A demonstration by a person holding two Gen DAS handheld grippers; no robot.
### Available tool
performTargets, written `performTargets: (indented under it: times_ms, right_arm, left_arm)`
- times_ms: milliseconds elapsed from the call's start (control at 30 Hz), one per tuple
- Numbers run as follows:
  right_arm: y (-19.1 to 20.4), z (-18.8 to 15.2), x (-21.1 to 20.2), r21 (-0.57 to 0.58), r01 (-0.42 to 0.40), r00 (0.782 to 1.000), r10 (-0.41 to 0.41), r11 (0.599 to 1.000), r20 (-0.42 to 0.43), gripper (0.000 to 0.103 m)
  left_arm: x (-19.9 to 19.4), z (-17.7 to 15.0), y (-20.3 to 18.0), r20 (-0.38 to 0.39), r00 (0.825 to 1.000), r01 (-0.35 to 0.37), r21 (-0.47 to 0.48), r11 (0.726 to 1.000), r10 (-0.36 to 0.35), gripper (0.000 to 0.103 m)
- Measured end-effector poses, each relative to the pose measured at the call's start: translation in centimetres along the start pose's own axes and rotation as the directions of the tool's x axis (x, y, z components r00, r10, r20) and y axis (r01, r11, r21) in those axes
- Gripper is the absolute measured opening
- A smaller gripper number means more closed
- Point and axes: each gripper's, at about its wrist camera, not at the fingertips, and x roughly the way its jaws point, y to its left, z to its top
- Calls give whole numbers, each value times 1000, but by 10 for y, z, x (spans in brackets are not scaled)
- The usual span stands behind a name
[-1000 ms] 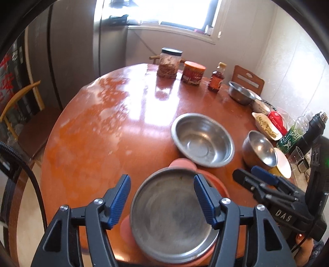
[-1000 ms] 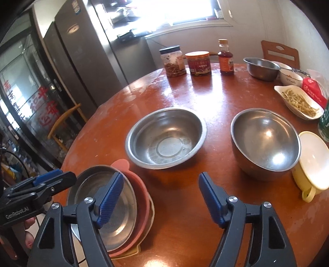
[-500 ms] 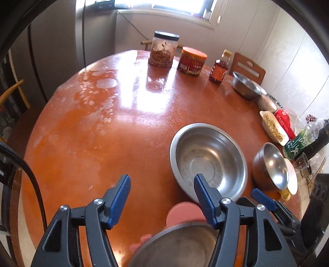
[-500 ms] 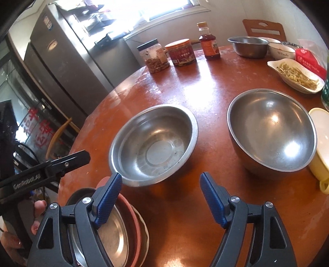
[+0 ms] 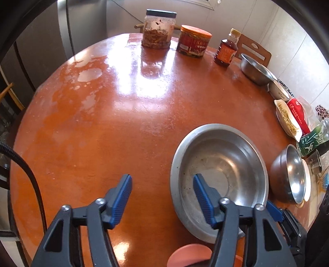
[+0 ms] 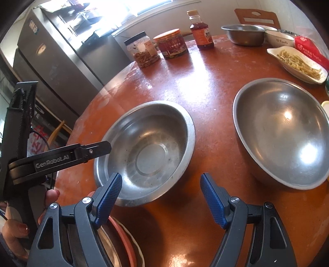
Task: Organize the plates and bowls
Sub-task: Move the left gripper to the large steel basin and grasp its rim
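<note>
Tabletop [image 5: 115, 127]: round, orange, fills both views.
Wide bowl [image 6: 146, 152]: steel, centre of right view, lower right of left view.
Deep bowl [image 6: 281, 131]: right edge of right view.
Plate stack [image 6: 121, 242]: bottom left of right view.
Left gripper [image 5: 161, 199]: apart, empty, one finger over wide bowl.
Right gripper [image 6: 161, 202]: apart, empty.

Round red-brown table [image 5: 127, 115], grey fridge [image 6: 61, 61], bright window [image 6: 115, 10], wooden chair [image 6: 257, 16]
</note>
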Motion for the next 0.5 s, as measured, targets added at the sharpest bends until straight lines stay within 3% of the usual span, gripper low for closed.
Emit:
performTargets:
  times_ms: [133, 200, 267, 500]
  right_arm:
    - [0, 1, 1, -15, -17, 1000, 18, 1000, 24, 56]
    - [2, 2, 2, -32, -10, 1000, 11, 999, 27, 45]
    - [3, 3, 2, -42, -9, 999, 10, 999, 33, 38]
    - [7, 5, -8, -72, -14, 998, 18, 997, 61, 36]
  left_arm:
    - [9, -1, -1, -25, 999, 45, 0, 999, -45, 25]
    - [10, -2, -4, -26, 998, 49, 16, 999, -49, 18]
    - [8, -5, -8, -16, 999, 39, 36, 999, -38, 17]
    - [-17, -8, -11, 40, 999, 34, 55, 998, -36, 17]
